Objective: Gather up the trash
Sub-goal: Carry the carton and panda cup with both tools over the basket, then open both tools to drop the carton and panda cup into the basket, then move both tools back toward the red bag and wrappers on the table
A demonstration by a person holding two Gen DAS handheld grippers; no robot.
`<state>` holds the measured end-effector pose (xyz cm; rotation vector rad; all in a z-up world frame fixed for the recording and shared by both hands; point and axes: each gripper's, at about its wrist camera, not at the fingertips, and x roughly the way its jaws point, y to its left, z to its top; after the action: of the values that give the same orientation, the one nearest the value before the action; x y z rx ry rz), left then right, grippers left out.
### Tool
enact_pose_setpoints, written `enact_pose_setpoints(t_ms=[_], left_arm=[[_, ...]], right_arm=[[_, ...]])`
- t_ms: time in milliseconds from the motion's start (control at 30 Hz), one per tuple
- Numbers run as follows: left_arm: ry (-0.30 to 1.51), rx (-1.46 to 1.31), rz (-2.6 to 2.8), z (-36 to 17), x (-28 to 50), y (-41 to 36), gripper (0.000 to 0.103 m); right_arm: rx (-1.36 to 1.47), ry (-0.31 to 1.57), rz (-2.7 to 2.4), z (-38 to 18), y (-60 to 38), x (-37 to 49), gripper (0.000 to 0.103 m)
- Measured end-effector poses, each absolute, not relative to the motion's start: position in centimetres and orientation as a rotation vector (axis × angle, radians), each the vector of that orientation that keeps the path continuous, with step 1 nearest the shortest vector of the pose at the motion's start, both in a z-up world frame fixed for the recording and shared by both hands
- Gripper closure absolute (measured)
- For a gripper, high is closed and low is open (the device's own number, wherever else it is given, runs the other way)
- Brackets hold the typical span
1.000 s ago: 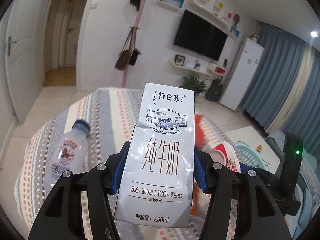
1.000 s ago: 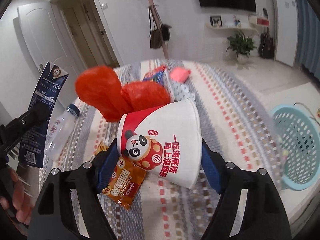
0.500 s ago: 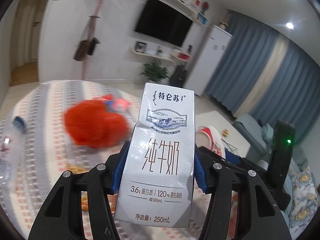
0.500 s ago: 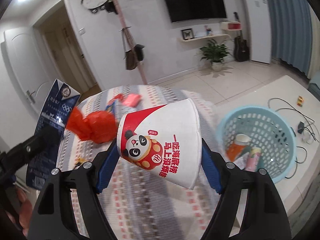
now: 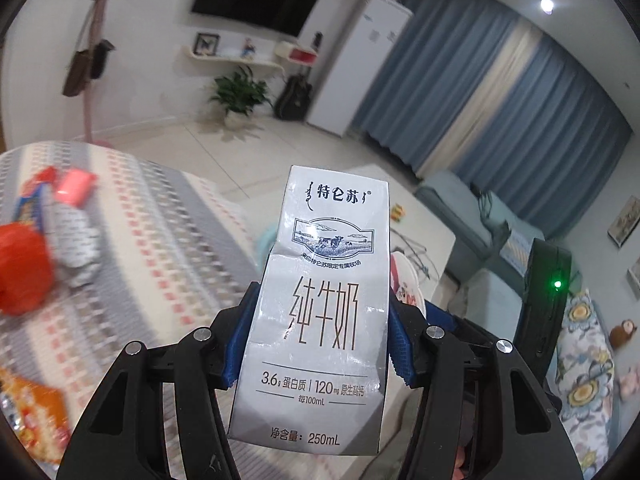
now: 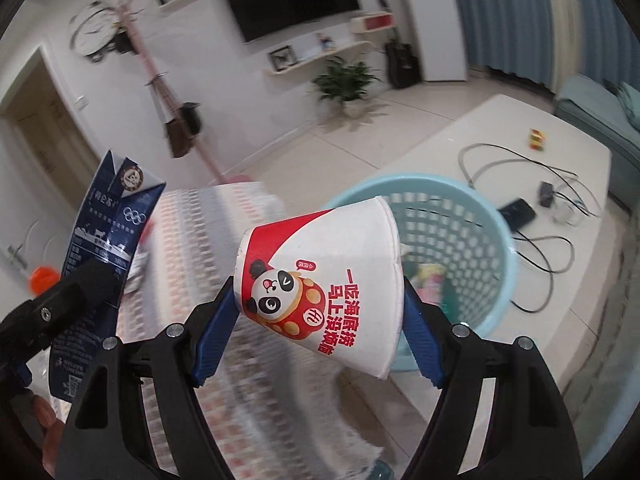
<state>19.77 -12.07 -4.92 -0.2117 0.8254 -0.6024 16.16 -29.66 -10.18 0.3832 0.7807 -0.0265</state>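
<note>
The left gripper (image 5: 318,344) clamps an upright milk carton (image 5: 324,304) while the right gripper (image 6: 316,320) pinches a tilted paper cup (image 6: 324,288) before a blue basket (image 6: 460,216).

One milk carton (image 5: 320,304) and one paper cup (image 6: 324,292) were counted, each between the fingers of one of the two grippers. Beside the one blue basket (image 6: 492,236), the striped cloth (image 5: 152,240) bore one red bag (image 5: 20,276), one pink packet (image 5: 76,186), one silvery wrapper (image 5: 78,244) and one orange snack packet (image 5: 36,412). On the white table behind the basket lay one phone (image 6: 516,211) and one small coloured toy (image 6: 537,139).
</note>
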Motion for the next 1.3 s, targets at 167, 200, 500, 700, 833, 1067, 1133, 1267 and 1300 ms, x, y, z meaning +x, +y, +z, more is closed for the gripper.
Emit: enact_pose_setpoints(t_ms=[167, 200, 500, 700, 833, 1067, 1133, 1267, 1300], left_arm=[[0.895, -0.167, -0.617, -7.3, 22.7, -15.9, 0.048], [0.904, -0.159, -0.614, -7.8, 23.1, -16.3, 0.048], [0.907, -0.124, -0.630, -10.6, 25.6, -19.6, 0.034], [0.963, -0.176, -0.633, -12.2, 26.4, -18.9, 0.031], [0.949, -0.190, -0.625, -11.7, 25.5, -17.8, 0.031], [0.908, -0.203, -0.634, -9.6, 23.4, -16.6, 0.031], [0.893, -0.211, -0.638, -8.9, 22.7, -16.0, 0.031], [0.854, -0.222, -0.617, -7.3, 20.7, -14.1, 0.031], [0.841, -0.226, -0.610, -6.9, 20.1, -13.5, 0.031]], right_arm=[[0.383, 0.823, -0.130, -12.4, -32.2, 17.2, 0.030], [0.386, 0.834, -0.147, -13.0, -32.7, 17.3, 0.030], [0.399, 0.918, -0.233, -17.3, -35.8, 18.7, 0.030], [0.452, 0.890, -0.215, -17.5, -37.6, 18.9, 0.029], [0.480, 0.885, -0.212, -17.2, -38.2, 18.5, 0.029], [0.475, 0.855, -0.184, -15.4, -37.3, 17.8, 0.029], [0.458, 0.836, -0.166, -14.4, -36.5, 17.5, 0.029], [0.442, 0.791, -0.121, -12.5, -35.0, 17.0, 0.029], [0.443, 0.775, -0.102, -12.0, -34.6, 16.9, 0.029]])
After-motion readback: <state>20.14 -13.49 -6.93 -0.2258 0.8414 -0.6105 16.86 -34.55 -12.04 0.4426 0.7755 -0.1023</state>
